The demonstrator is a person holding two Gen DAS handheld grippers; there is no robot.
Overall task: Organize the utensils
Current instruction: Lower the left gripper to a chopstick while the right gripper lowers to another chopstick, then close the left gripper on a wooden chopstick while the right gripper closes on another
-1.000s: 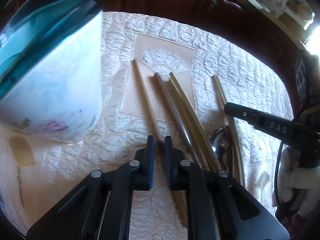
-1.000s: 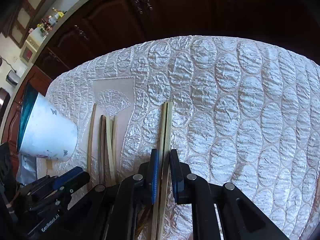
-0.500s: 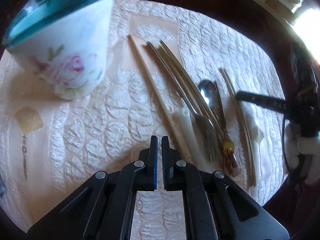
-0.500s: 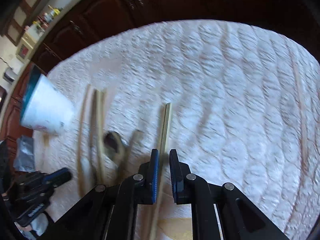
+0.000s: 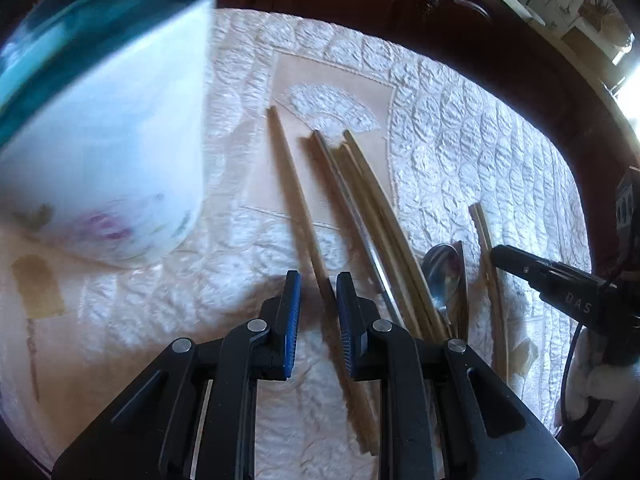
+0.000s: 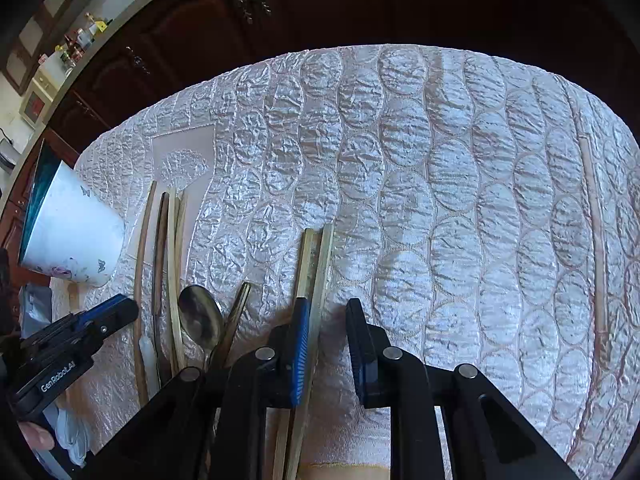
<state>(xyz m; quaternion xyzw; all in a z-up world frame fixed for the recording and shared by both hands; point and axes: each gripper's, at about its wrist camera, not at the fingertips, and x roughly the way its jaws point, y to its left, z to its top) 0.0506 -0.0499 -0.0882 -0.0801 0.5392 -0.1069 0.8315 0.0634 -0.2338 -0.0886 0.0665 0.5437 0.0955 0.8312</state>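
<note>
1. The left gripper (image 5: 318, 280) has its jaws spread around one chopstick (image 5: 298, 200) on the white cloth (image 5: 460, 140).
2. The right gripper (image 6: 327, 312) is spread too, by a pair of chopsticks (image 6: 316, 264).
3. A spoon (image 6: 200, 320) lies between them, near the flowery cup (image 6: 76, 236).

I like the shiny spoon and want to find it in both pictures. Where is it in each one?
Left wrist view: the spoon lies right of centre, bowl up, just right of the long chopstick bundle.
Right wrist view: the spoon lies at lower left, between that bundle and the chopstick pair.
Shared landmark: the white flowered cup, at the left in both views.
</note>
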